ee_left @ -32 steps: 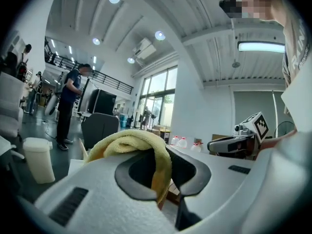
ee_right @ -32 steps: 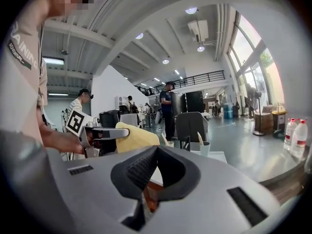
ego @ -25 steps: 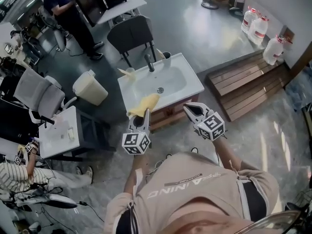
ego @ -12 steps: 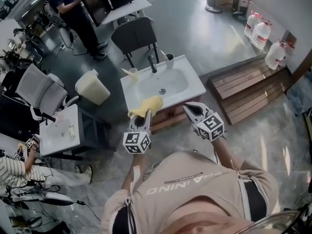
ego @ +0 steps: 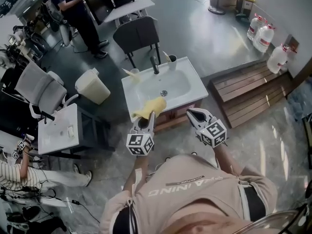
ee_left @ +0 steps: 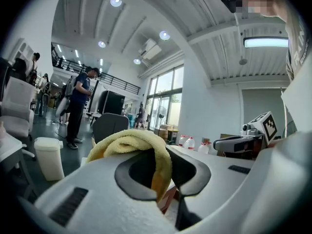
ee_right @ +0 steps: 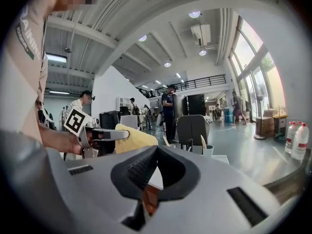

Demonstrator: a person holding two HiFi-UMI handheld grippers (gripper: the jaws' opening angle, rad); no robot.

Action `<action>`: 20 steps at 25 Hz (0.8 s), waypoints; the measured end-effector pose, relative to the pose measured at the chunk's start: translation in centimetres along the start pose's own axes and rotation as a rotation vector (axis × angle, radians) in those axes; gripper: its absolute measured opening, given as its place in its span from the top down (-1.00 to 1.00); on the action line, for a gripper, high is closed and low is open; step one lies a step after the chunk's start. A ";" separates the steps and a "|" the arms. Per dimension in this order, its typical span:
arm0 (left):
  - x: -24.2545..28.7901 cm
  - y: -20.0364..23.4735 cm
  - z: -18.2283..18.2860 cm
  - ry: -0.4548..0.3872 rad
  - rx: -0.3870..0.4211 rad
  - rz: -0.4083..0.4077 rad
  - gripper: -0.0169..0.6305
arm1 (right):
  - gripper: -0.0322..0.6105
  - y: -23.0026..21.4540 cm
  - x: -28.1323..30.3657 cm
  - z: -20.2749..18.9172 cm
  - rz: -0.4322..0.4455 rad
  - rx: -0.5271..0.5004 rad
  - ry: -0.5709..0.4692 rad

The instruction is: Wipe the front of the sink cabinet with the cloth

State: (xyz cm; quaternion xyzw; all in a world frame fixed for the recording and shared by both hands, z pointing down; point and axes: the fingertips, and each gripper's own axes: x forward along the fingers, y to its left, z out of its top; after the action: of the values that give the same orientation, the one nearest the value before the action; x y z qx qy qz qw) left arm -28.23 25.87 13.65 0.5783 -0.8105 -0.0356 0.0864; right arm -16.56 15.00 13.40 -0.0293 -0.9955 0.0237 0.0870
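The white sink top point(ego: 192, 89) sits on a wooden cabinet point(ego: 170, 117) just ahead of me. A yellow cloth point(ego: 148, 108) hangs over the sink's front left rim, and my left gripper point(ego: 147, 117) is shut on it. In the left gripper view the cloth point(ee_left: 129, 143) bulges over and between the left gripper's point(ee_left: 157, 152) jaws. My right gripper point(ego: 191, 112) hovers by the cabinet's front right, shut with nothing in it. The right gripper view shows the right gripper point(ee_right: 157, 149) with its jaws together, and the left gripper point(ee_right: 109, 134) with the cloth point(ee_right: 139, 139) to its left.
A faucet point(ego: 155, 65) and a cup point(ego: 172, 58) stand at the sink's back. Behind it is a dark chair point(ego: 136, 35). A cream bin point(ego: 92, 87) and a white side table point(ego: 58, 130) are left. A wooden platform point(ego: 248, 87) and water jugs point(ego: 265, 33) are right. A person point(ego: 78, 13) stands far back.
Both grippers and the cloth have drifted slightly right and kept their pose over the sink's front edge. The left stays shut on the cloth.
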 end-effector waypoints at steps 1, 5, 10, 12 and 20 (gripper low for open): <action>0.1 0.1 -0.3 0.003 -0.008 0.002 0.80 | 0.87 -0.1 0.1 -0.3 -0.001 0.008 0.003; 0.3 0.5 -0.8 0.012 -0.015 0.006 0.80 | 0.87 -0.1 0.5 -0.8 0.015 -0.003 0.013; 0.7 0.7 0.1 -0.007 0.008 0.016 0.80 | 0.87 -1.3 1.2 -0.4 0.027 -0.008 0.001; 0.8 0.5 0.2 -0.009 0.017 0.019 0.80 | 0.86 -1.6 1.4 -0.3 0.033 -0.007 -0.003; 0.7 0.4 -2.1 0.015 0.000 0.038 0.80 | 0.87 -1.9 1.3 -2.1 0.060 -0.009 0.016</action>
State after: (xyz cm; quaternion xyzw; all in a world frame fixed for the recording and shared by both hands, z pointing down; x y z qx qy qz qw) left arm -28.44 25.43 15.89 0.5632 -0.8205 -0.0294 0.0932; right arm -17.60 13.32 15.80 -0.0599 -0.9935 0.0215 0.0940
